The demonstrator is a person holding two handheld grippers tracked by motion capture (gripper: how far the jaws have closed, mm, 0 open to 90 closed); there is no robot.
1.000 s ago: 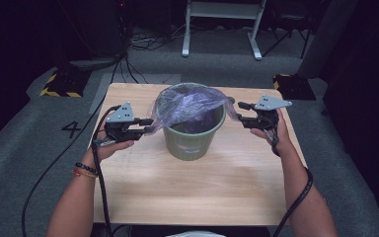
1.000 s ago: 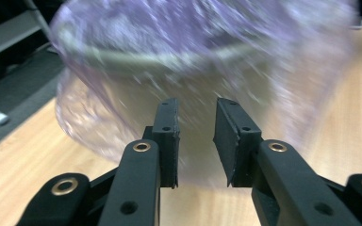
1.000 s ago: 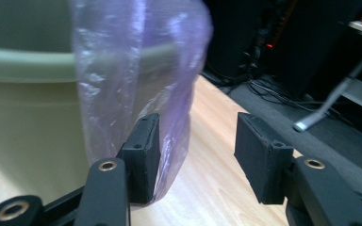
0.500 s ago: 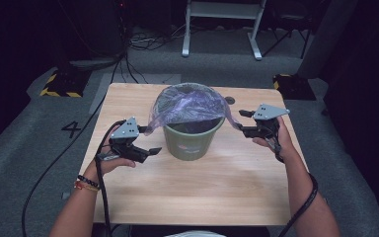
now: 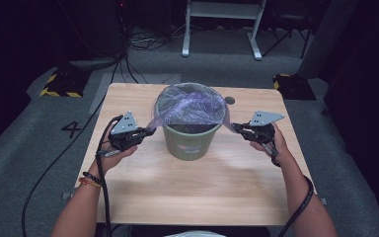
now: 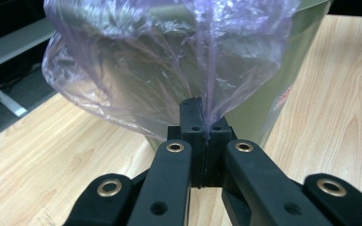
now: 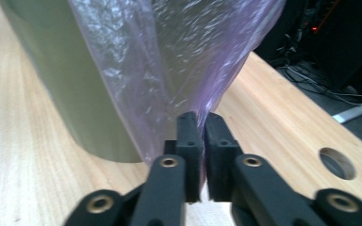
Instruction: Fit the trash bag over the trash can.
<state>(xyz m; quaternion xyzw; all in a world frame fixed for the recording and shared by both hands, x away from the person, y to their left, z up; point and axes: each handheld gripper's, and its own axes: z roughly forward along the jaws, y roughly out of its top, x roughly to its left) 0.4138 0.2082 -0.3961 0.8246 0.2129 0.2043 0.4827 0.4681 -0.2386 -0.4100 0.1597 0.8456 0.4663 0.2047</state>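
Both grippers are on the bag now, and that is the change from a moment ago: half a second back the left gripper (image 5: 143, 133) sits lower left of the bin with its jaws apart and clear of the plastic, and the right gripper (image 5: 239, 129) hovers off to the bin's right with a gap to the film; now each has come in against the side of the bin and its jaws have just been closing, with film caught between them. In the left gripper view the thin, translucent purple plastic bag (image 6: 160, 70) hangs down in a gathered pleat straight into the seam between the two black pads, which sit pressed together on it; in the right gripper view the same film (image 7: 179, 70) tapers to a point and runs down between the pads, jaws narrow, clamped on the bag's edge. The round olive-green plastic waste bin (image 5: 191, 140) stands at the centre of the high view, on the pale wooden table (image 5: 192, 192), with the bag draped over its mouth and ballooning above the rim. The skirt is pulled outward to left and right where the grippers pinch it. My read is that the liner is seated over the rim and this double pinch sets up tugging the overhang down the sides; the film looks flimsy, so a hard pull could tear it or drag the light bin
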